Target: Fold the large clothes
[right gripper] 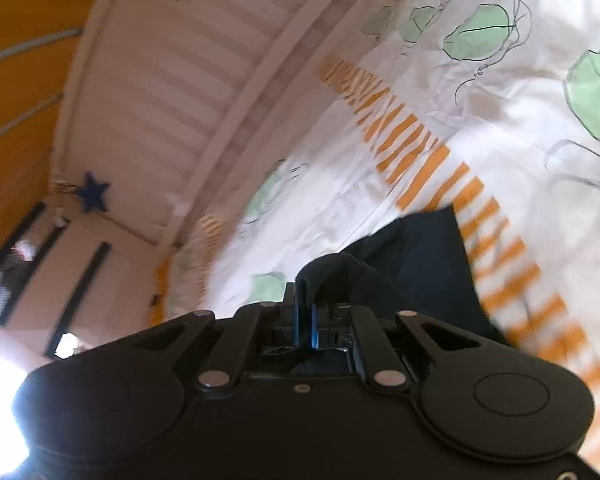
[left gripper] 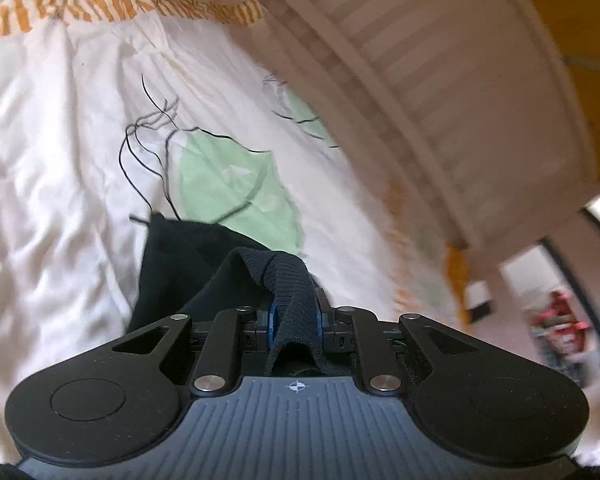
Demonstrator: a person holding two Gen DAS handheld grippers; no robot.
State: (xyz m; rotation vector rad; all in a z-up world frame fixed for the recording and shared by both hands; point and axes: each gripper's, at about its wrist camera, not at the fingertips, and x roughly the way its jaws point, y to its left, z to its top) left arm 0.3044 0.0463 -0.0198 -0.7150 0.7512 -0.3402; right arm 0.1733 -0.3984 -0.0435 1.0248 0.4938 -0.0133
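Observation:
A black garment (left gripper: 179,252) hangs over a bed covered with a white duvet (left gripper: 51,152) printed with green shapes and orange stripes. My left gripper (left gripper: 293,320) is shut on a ribbed black edge of the garment, which drapes back over the fingers. My right gripper (right gripper: 304,320) is shut on another part of the black garment (right gripper: 428,256), which falls away below and to the right of it. Both grippers hold the cloth lifted above the duvet (right gripper: 500,120).
A white slatted bed frame (left gripper: 440,80) runs along the duvet's right edge in the left wrist view; it also shows in the right wrist view (right gripper: 171,80). Orange walls (right gripper: 15,40) lie beyond. A dark blue star (right gripper: 93,194) hangs near the frame's end.

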